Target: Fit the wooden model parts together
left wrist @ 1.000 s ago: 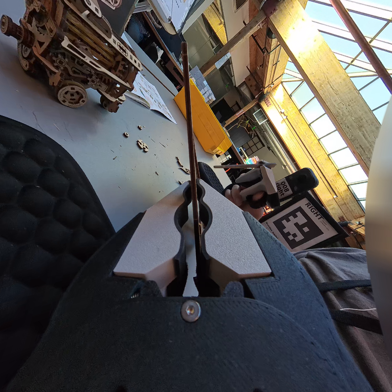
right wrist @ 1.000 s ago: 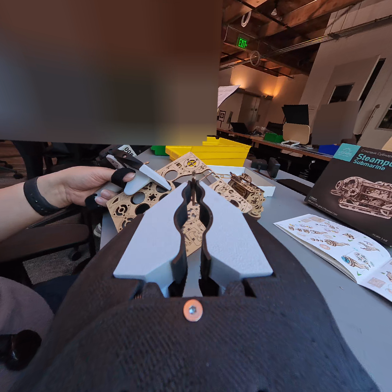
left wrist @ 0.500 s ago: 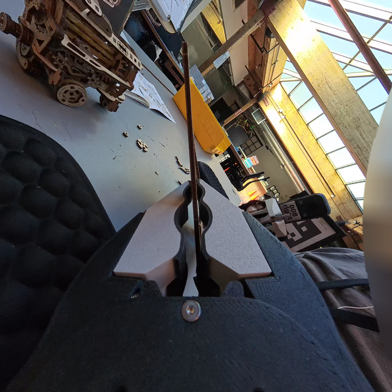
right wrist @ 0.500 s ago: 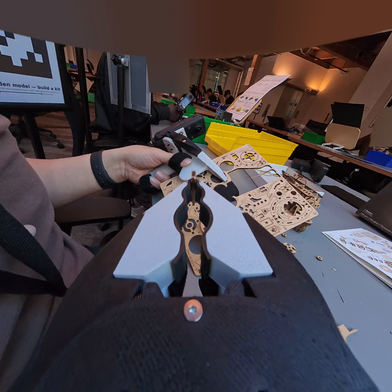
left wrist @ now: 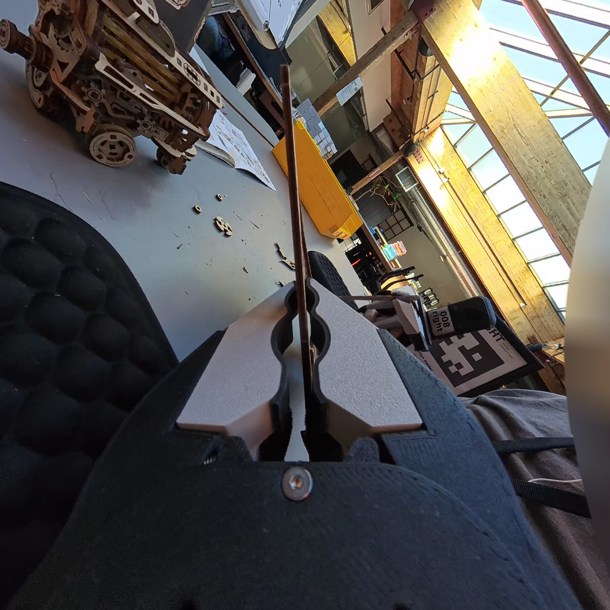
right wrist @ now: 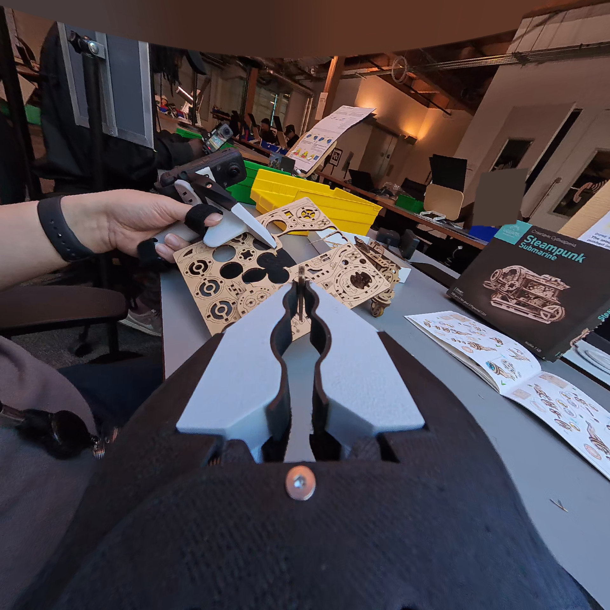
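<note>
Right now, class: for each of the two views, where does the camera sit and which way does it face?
Left wrist view: on the left gripper, looking across the grey table toward skylights; its fingers clamp a wooden sheet edge-on; right gripper beyond.
Right wrist view: on the right gripper, pinching a small wooden part, facing the left hand.
Shared: wooden model, yellow bin.

Right tongs [right wrist: 301, 287] pinching small wooden piece [right wrist: 301, 280], left tongs [right wrist: 269, 242] gripping plywood sheet [right wrist: 231, 280]

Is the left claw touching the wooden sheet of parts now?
Touching. The left wrist view shows the left claw shut on the wooden sheet, seen edge-on between its fingers; the right wrist view shows the same grip from the side.
</note>
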A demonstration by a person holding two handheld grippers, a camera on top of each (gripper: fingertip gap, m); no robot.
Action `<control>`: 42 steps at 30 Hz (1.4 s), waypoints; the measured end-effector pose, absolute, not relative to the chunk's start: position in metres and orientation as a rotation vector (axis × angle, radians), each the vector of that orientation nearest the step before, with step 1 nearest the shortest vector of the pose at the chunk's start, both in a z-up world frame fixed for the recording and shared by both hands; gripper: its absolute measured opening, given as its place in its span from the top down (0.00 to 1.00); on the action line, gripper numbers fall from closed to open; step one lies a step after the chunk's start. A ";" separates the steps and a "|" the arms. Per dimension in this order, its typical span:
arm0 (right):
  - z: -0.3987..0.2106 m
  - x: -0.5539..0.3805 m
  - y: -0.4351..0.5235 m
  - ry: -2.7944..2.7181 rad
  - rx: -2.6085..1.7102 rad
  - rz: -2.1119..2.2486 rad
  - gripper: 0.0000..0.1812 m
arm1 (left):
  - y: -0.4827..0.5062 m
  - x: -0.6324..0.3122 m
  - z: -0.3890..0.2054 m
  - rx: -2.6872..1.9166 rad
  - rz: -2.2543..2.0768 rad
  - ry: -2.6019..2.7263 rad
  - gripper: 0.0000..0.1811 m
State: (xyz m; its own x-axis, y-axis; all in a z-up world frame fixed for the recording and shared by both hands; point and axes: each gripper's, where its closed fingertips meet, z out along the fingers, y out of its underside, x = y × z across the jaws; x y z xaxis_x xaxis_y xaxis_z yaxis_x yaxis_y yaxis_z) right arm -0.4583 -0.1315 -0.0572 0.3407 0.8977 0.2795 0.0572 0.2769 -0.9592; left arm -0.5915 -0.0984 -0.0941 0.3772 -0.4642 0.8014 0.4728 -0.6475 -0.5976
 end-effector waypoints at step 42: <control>-0.065 -0.503 -0.187 -1.232 -1.051 1.013 0.99 | -0.096 -0.596 -0.095 -1.776 -1.430 -0.047 0.99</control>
